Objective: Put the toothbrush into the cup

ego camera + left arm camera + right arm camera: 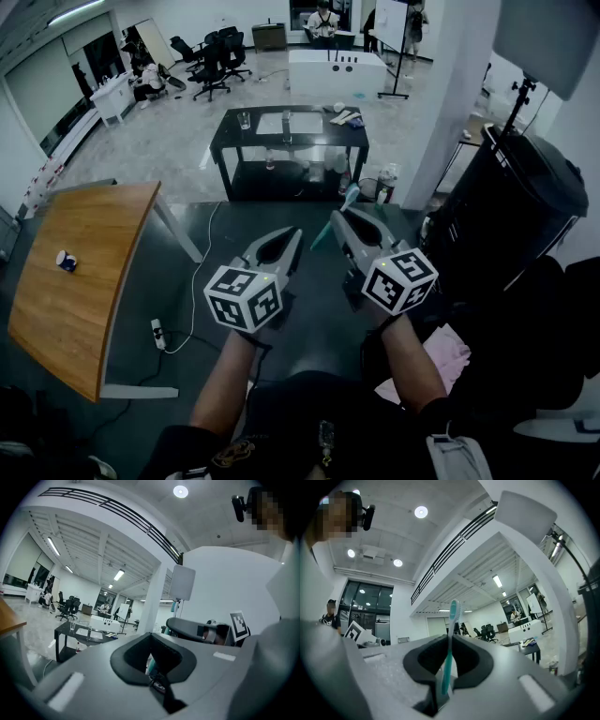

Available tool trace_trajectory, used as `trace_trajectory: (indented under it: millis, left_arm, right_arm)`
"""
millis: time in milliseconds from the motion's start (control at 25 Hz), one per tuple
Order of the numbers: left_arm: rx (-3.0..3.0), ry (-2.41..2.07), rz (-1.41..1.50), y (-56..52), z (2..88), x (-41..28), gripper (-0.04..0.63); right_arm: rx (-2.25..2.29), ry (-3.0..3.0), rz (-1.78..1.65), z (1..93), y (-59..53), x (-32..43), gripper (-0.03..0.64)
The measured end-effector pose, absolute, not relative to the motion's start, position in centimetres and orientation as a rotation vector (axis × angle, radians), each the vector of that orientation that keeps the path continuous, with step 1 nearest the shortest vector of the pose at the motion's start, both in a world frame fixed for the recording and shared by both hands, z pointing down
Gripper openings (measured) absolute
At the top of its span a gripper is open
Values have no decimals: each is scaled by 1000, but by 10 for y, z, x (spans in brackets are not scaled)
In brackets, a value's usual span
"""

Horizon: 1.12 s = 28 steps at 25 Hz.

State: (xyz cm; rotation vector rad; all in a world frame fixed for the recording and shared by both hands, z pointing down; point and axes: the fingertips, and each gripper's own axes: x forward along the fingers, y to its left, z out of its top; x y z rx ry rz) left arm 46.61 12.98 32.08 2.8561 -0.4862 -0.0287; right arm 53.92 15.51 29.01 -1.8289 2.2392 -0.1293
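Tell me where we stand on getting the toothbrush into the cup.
Done: the pick-up. The right gripper is shut on the teal toothbrush, bristles up past the jaw tips.
In hand: it is held in the air above the floor, away from any table.
Left: the whole placing. No cup is near either gripper; a glass stands on the black table ahead. The left gripper is shut and looks empty.

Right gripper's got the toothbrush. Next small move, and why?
Probably carry it forward toward the black table. The right gripper is shut on the toothbrush, but no cup is within reach, and a glass stands on that table.
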Motion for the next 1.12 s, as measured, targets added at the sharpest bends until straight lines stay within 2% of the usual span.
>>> trace_trajectory:
  millis: [760, 1120]
  left_arm:
    - [2842, -534, -34, 133, 323, 452, 7]
    - [2796, -668, -19, 123, 336, 412, 6]
  right_arm:
    - [-1803, 2245, -125, 290, 157, 525, 31]
    - [-1694, 2351, -169, 301, 139, 487, 31]
